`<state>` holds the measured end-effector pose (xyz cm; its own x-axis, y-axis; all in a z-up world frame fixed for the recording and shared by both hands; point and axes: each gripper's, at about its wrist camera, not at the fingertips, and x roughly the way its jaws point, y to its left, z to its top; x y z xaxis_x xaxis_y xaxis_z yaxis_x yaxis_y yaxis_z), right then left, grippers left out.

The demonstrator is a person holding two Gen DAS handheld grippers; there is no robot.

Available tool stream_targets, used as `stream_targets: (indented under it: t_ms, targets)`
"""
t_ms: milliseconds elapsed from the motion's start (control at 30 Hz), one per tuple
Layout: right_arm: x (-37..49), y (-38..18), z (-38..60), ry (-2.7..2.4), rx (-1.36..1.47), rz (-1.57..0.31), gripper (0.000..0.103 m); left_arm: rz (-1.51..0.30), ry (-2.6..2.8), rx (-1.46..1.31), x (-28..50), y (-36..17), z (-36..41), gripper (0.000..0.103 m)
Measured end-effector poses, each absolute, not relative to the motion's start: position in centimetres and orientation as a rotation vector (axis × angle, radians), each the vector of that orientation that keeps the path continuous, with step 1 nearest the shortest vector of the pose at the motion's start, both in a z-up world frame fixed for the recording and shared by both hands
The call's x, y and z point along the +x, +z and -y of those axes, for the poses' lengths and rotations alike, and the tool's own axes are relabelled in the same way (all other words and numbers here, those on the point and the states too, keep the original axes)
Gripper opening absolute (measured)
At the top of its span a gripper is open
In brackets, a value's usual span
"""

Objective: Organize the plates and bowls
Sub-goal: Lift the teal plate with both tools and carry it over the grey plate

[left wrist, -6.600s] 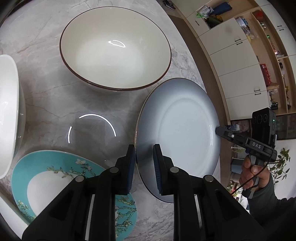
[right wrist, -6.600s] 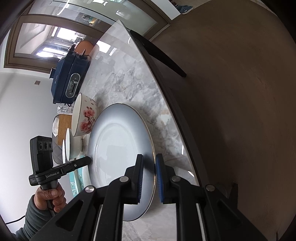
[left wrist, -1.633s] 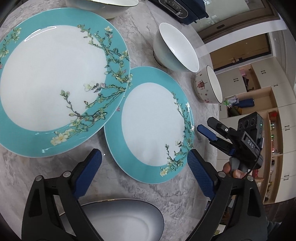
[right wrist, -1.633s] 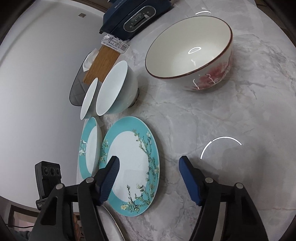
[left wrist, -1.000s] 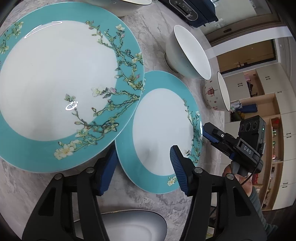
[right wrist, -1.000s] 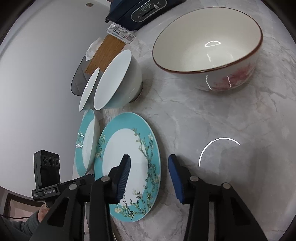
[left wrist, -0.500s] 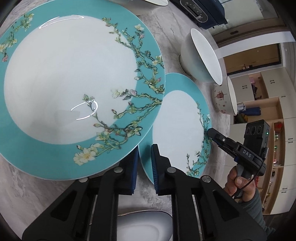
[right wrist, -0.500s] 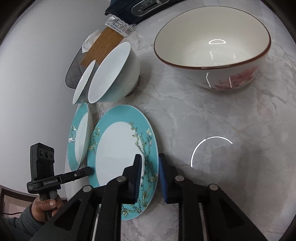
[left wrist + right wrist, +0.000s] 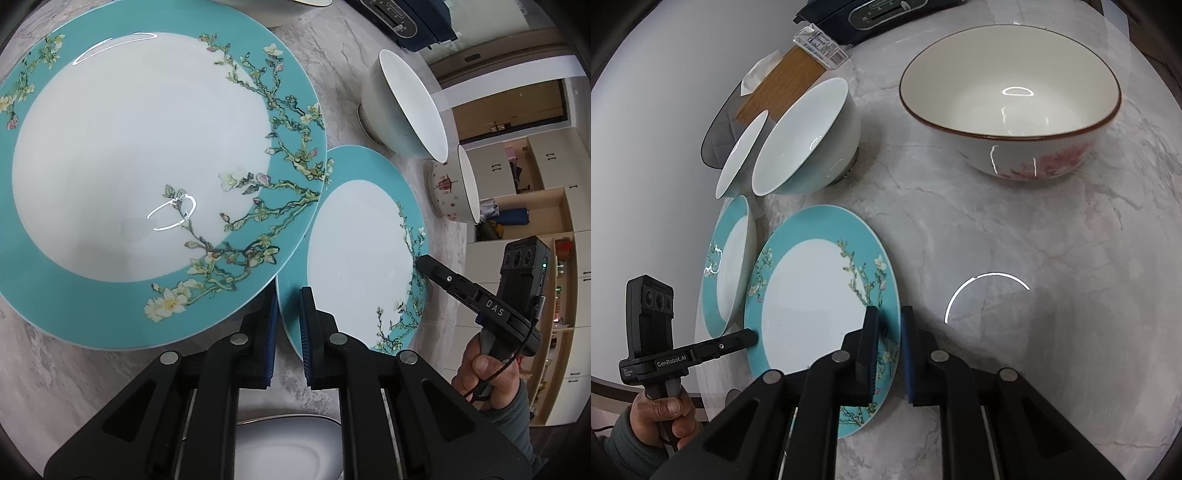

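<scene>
Marble table carries the smaller teal plate, just beside a larger teal plate; left hand-held gripper and right hand-held gripper, jaws just closed, each pinch opposite rims of the smaller plate, with bowls behind.

Small teal floral plate lies flat on counter, its edge tucked under the larger matching plate.

Grey plate below your left claw: mostly hidden behind its arms. Large teal plate: cut by left edge.
</scene>
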<state>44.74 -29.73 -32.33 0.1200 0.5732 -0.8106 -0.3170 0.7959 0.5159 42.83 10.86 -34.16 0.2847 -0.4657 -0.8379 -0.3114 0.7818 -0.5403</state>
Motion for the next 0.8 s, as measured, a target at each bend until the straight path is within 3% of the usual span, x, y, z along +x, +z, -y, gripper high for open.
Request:
stream_targets:
  t_ms: [800]
  targets:
    - [41.0, -28.7, 31.7, 0.627, 0.287, -1.198, 0.014, -1.25, -0.187, -0.65, 41.7, -30.9, -9.3, 0.009]
